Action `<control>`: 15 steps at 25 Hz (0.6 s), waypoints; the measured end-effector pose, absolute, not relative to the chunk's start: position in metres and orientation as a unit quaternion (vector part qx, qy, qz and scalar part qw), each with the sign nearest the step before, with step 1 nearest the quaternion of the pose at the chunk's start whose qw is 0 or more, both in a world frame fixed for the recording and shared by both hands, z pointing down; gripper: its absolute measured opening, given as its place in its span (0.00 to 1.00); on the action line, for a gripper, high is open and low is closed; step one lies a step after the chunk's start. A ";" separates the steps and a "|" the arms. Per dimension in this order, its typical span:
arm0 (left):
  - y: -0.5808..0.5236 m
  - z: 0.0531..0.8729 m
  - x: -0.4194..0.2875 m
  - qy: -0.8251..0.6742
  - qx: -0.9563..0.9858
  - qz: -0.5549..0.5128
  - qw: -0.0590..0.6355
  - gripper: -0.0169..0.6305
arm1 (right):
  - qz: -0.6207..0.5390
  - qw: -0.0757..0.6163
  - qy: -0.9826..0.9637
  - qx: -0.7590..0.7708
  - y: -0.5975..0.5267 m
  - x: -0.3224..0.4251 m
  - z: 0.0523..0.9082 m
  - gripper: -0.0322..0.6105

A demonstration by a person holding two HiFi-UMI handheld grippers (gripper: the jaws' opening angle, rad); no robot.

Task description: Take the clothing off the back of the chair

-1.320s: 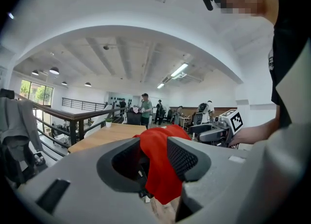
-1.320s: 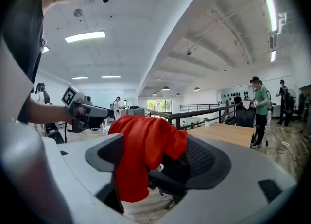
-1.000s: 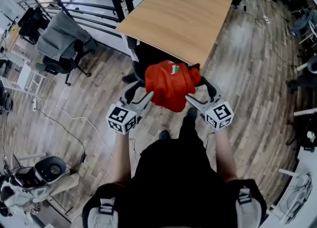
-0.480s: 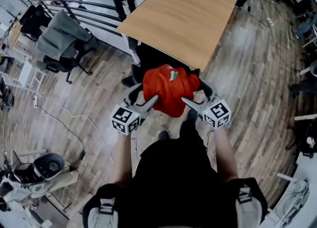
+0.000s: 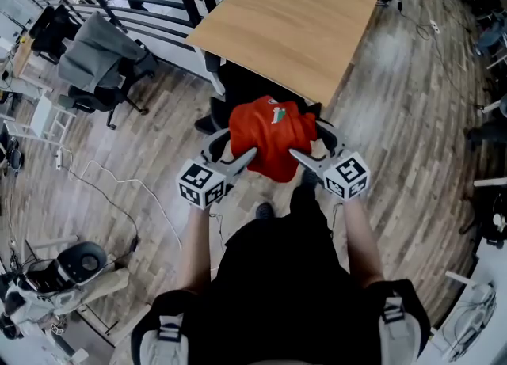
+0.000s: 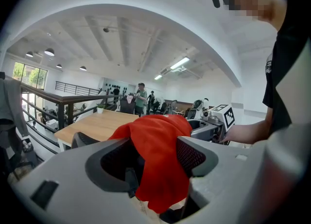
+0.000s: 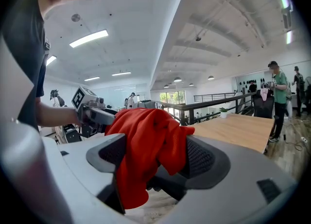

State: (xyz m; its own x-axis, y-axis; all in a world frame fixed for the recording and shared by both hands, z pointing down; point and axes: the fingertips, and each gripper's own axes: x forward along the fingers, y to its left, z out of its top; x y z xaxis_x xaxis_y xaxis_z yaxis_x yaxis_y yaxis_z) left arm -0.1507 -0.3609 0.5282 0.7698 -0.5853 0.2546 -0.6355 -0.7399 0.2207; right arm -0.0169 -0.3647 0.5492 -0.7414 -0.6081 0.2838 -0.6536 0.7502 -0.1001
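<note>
- Head view shows the red garment draped over the back of the black chair, which stands at the near edge of the wooden table
- Left gripper view shows a white pot on the far end of the table, with a small green plant in it
- Both forearms reach forward from the person's body, and the two grippers angle inward and slightly downward, one at each side of the garment
- Left gripper: its jaws have just been opening and stand wide apart, released; a hanging fold of the red cloth lies between them, close against one pad but not squeezed
- Right gripper: its jaws have just been closing and are not yet clamped; the bunched cloth fills most of the gap between them
</note>
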 end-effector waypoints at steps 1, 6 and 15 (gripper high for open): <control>-0.361 0.529 -0.148 -0.327 0.930 0.085 0.148 0.47 | 0.089 0.112 -0.932 0.333 -0.365 -0.020 0.550 0.60; -0.362 0.530 -0.138 -0.323 0.932 0.087 0.139 0.46 | 0.082 0.105 -0.940 0.314 -0.362 -0.029 0.551 0.49; -0.365 0.532 -0.125 -0.307 0.936 0.088 0.151 0.45 | 0.092 0.125 -0.943 0.294 -0.360 -0.040 0.551 0.40</control>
State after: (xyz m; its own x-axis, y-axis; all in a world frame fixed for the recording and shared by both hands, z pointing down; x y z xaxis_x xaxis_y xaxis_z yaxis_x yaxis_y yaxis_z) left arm -0.1255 -0.3645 0.5322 0.7967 -0.5473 0.2563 -0.6001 -0.7666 0.2284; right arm -0.0402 -0.3601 0.5512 -0.7963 -0.5309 0.2899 -0.5770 0.8105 -0.1006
